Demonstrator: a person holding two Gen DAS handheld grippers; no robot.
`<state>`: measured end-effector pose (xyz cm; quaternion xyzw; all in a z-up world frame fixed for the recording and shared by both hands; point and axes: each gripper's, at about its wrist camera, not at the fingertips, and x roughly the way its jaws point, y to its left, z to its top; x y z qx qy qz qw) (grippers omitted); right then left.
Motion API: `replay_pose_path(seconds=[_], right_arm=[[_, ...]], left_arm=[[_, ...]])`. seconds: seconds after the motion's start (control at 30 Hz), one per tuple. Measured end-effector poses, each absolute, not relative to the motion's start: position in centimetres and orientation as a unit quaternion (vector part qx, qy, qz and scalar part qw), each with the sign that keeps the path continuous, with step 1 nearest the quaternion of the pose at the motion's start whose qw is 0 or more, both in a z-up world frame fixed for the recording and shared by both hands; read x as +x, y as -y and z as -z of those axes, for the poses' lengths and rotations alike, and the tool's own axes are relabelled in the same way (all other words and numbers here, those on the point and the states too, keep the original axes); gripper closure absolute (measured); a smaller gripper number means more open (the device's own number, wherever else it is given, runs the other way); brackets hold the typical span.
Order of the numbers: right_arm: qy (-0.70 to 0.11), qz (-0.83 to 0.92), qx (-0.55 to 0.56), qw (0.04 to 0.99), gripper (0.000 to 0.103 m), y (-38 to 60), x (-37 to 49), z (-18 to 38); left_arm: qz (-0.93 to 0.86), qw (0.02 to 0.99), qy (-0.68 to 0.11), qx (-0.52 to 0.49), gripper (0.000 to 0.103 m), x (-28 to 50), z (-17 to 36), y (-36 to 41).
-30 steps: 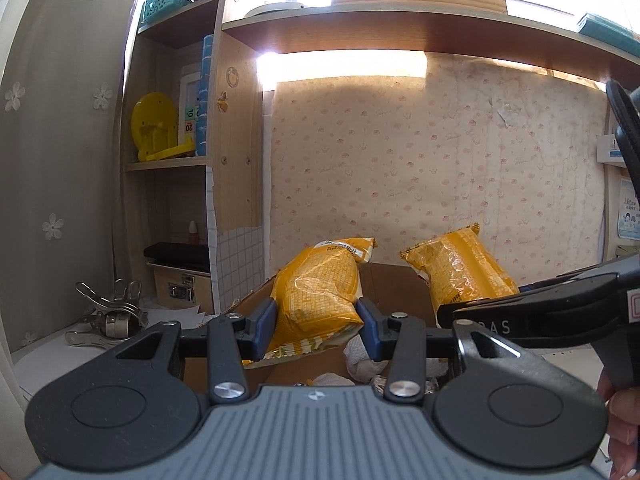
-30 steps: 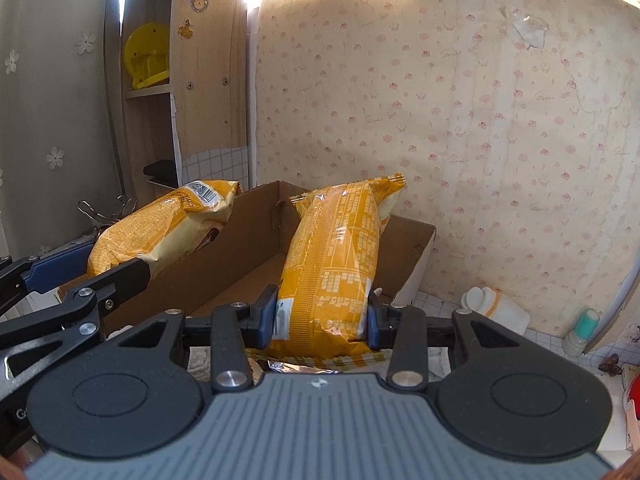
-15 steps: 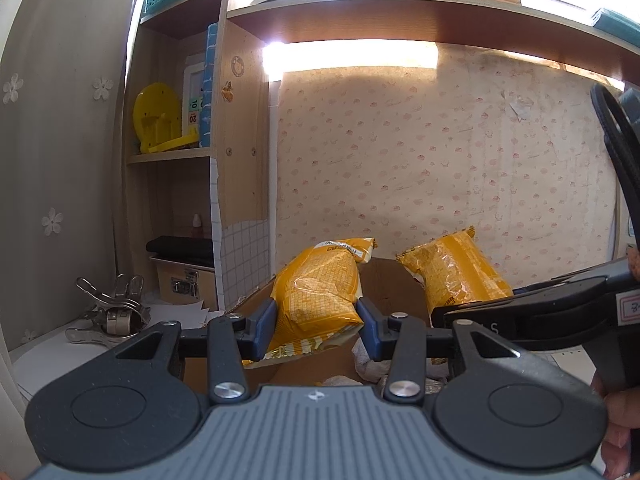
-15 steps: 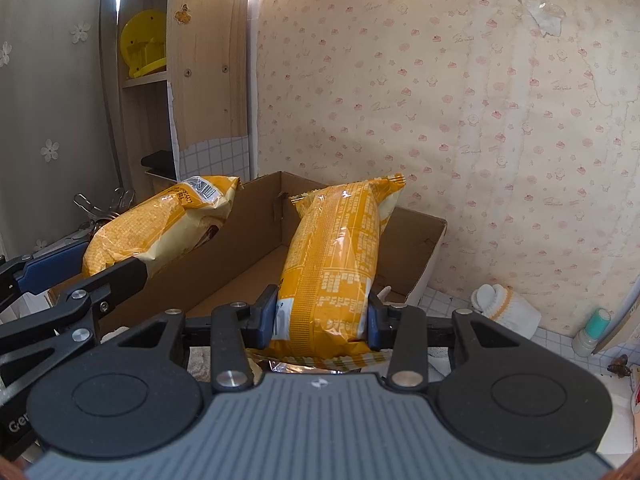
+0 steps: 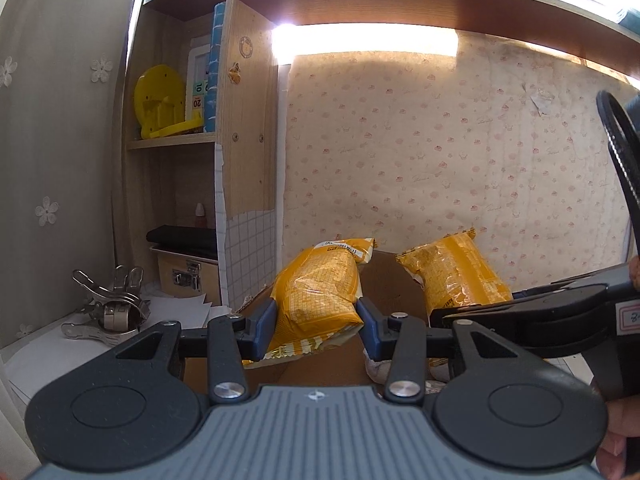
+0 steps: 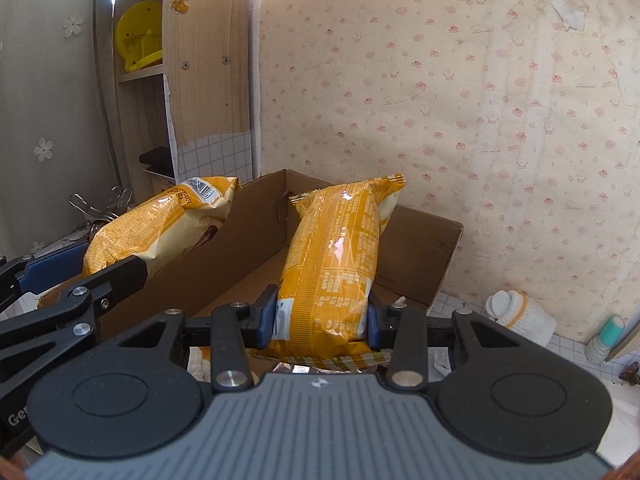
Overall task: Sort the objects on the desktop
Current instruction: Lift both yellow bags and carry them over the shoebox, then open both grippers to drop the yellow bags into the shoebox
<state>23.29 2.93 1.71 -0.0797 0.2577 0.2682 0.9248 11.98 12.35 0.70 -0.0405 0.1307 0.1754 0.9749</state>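
My left gripper [image 5: 316, 320] is shut on a yellow snack bag [image 5: 320, 296] and holds it above the near edge of an open cardboard box [image 5: 384, 280]. My right gripper [image 6: 322, 320] is shut on a second yellow snack bag [image 6: 336, 256], held upright over the same box [image 6: 416, 248]. In the left wrist view the right gripper's bag [image 5: 452, 276] shows to the right. In the right wrist view the left gripper's bag [image 6: 160, 224] shows at the left, over the box's left wall.
A wooden shelf unit [image 5: 240, 160] stands at the left with a yellow plastic item [image 5: 160, 104] and a small metal-clasped case [image 5: 184, 276]. Metal clips [image 5: 108, 308] lie on white paper. White socks [image 6: 520, 312] and a teal-capped bottle [image 6: 608, 336] lie right of the box.
Both grippers have drawn back slightly and risen a little with their bags; the box and bags look a bit farther and lower in both views.
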Motion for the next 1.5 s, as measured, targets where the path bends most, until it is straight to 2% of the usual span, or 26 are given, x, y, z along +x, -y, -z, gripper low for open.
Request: replay_pose_path(seconds=[0.87,1.0,1.1,1.33,1.5], right_arm=[[-0.269,-0.265,-0.079,0.923,0.060,-4.5,25.2,-0.8],[-0.264,-0.263,-0.078,0.925,0.059,-4.2,25.2,-0.8],[-0.259,-0.263,-0.076,0.926,0.051,-4.0,25.0,-1.0],[-0.244,-0.266,-0.072,0.930,0.051,-3.0,24.2,-2.0],[-0.231,-0.265,-0.070,0.934,0.051,-1.8,23.3,-2.8]], left_arm=[[-0.179,0.972,-0.147,-0.050,0.056,13.0,-0.2,-13.1],[-0.179,0.972,-0.146,-0.051,0.056,12.9,-0.3,-13.1],[-0.179,0.972,-0.146,-0.049,0.056,12.9,-0.3,-13.1],[-0.182,0.971,-0.148,-0.050,0.051,12.9,-0.4,-12.9],[-0.179,0.972,-0.142,-0.047,0.052,12.7,-0.8,-12.3]])
